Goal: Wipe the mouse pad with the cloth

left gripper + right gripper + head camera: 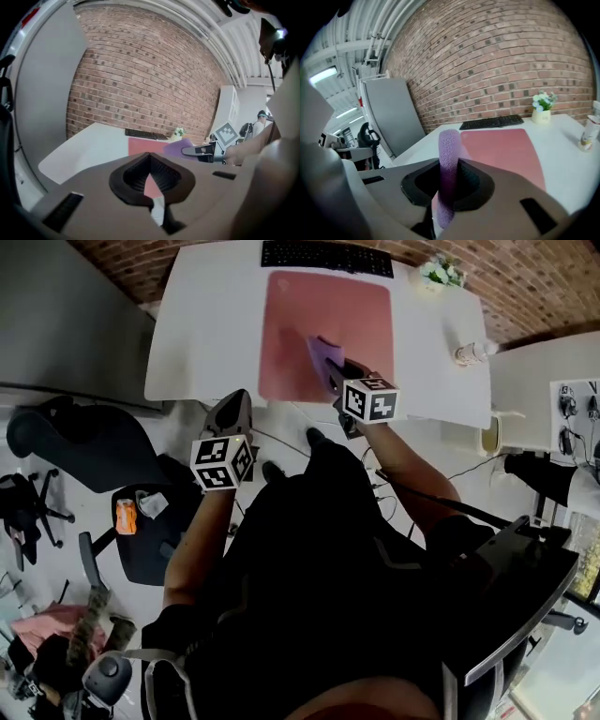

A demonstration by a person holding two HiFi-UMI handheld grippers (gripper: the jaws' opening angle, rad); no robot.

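Brick wall at the back, white tabletop [211, 324] set against it. Far left, grey panel [66, 315] beside the tabletop, with a black chair [84, 442] on the floor nearer the person.

Left tongs [236, 401] off the tabletop's near edge, left of the pad [328, 315], pointing toward it. Along their own view, tips pressed together, nothing gripped, only a sliver of pink showing through the slit behind them.

Black keyboard [326, 257] at the far edge. Pad just in front of it, pink, flat, reaching close to the near edge.

Purple cloth [322, 357] over the pad's near middle, pinched in the right tongs [336, 379]. Along their own view, clamped on the cloth, which stands as a folded band between the jaws and sticks out past the tips. Cannot tell whether cloth and pad touch.

Right of the pad, small pot of flowers [441, 273] at the far corner, and a white bottle [473, 352] upright near the right edge.
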